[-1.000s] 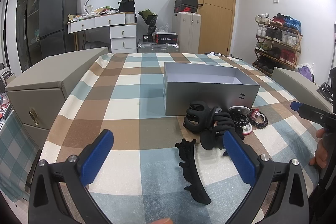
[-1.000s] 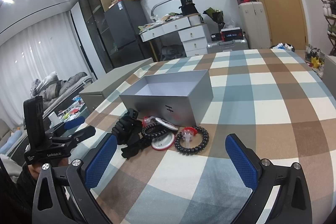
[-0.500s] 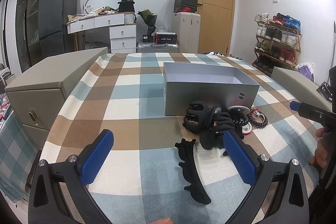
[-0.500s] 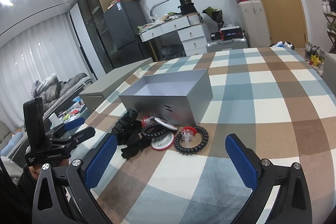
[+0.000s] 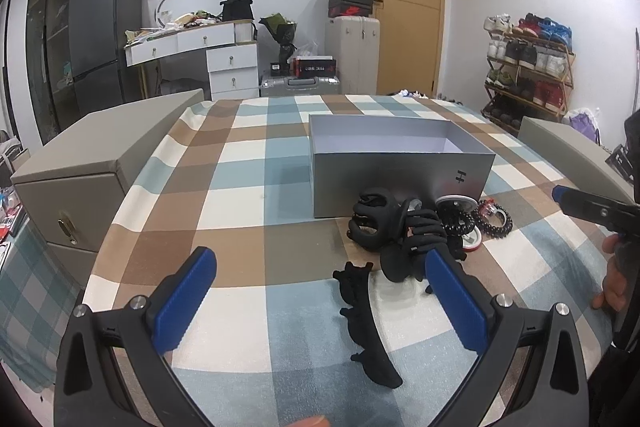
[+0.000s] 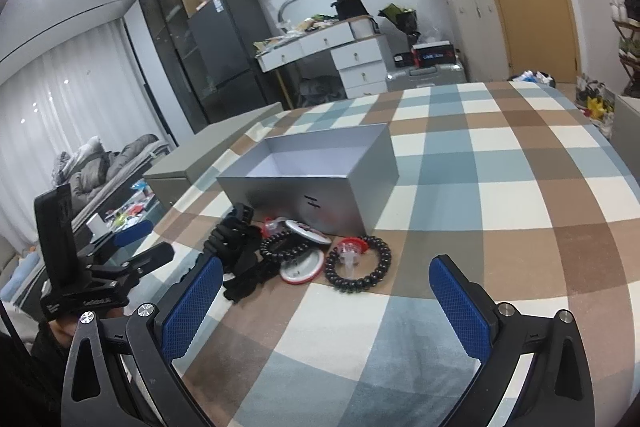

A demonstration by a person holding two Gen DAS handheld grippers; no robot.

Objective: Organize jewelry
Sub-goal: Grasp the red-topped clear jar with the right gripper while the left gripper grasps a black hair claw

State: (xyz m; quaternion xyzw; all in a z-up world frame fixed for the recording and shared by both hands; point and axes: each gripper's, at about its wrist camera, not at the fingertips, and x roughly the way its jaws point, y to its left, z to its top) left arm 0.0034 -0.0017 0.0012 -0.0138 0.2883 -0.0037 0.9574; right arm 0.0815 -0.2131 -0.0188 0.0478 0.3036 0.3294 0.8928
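Observation:
An open silver box (image 5: 400, 163) stands on the checked table; it also shows in the right wrist view (image 6: 312, 179). In front of it lies a heap: black hair claws (image 5: 380, 223), a long black clip (image 5: 366, 319), black bead bracelets (image 6: 358, 265) and round red-rimmed tins (image 6: 302, 267). My left gripper (image 5: 320, 303) is open and empty, low over the table, with the long clip between its fingers' line of sight. My right gripper (image 6: 326, 307) is open and empty, just short of the bracelets.
Grey cabinets flank the table on the left (image 5: 92, 171) and right (image 5: 572, 151). A white desk (image 5: 204, 51), a fridge (image 5: 104, 39), suitcases, a door and a shoe rack (image 5: 528, 67) stand behind. The tablecloth (image 6: 500, 187) stretches right of the box.

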